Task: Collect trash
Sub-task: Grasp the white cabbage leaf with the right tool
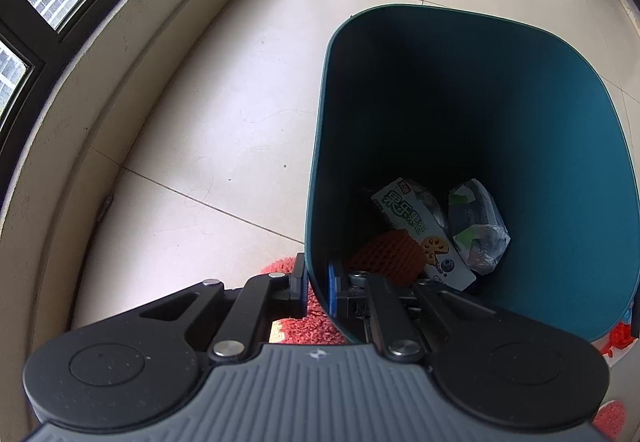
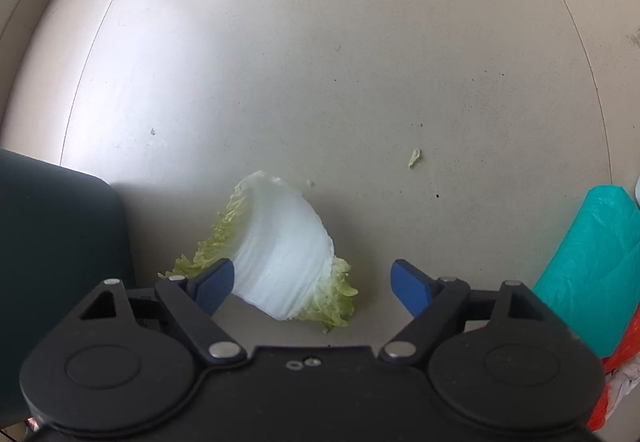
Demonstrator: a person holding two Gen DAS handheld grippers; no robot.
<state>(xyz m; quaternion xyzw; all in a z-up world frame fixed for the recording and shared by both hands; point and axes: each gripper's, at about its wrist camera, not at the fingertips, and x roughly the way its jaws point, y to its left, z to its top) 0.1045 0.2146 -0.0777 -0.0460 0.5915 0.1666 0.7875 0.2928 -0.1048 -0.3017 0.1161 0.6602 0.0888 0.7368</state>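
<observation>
Beige floor tiles [image 2: 360,41] carry everything here, running up to a pale raised ledge [image 1: 80,145] under a dark-framed window [image 1: 36,1] at the left edge of the left wrist view. Next in size is a teal trash bin [image 1: 560,161], open-topped and seen from above. At its bottom lie a white printed carton [image 1: 416,226], a crumpled clear plastic wrapper [image 1: 478,226] beside it, and an orange foam fruit net [image 1: 384,254] against the near wall.

At the bin's near rim sits the left gripper [image 1: 318,290], clamped on that wall: one finger outside, the blue-padded one inside. Red shaggy mat [image 1: 308,326] shows beneath it.

From the right wrist, a dark corner of the bin [image 2: 60,222] fills the left edge, and a teal plastic bag [image 2: 588,270] lies at the right edge.

Between them, on bare tile, a cabbage leaf [image 2: 280,254] with a white rib and green frilled edges rests just ahead of the right gripper [image 2: 312,286]. Its blue pads [image 2: 216,286] stand wide apart; the left pad is right beside the leaf's edge, the other well clear, nothing pinched. A small green scrap [image 2: 414,157] lies farther out on the tile.
</observation>
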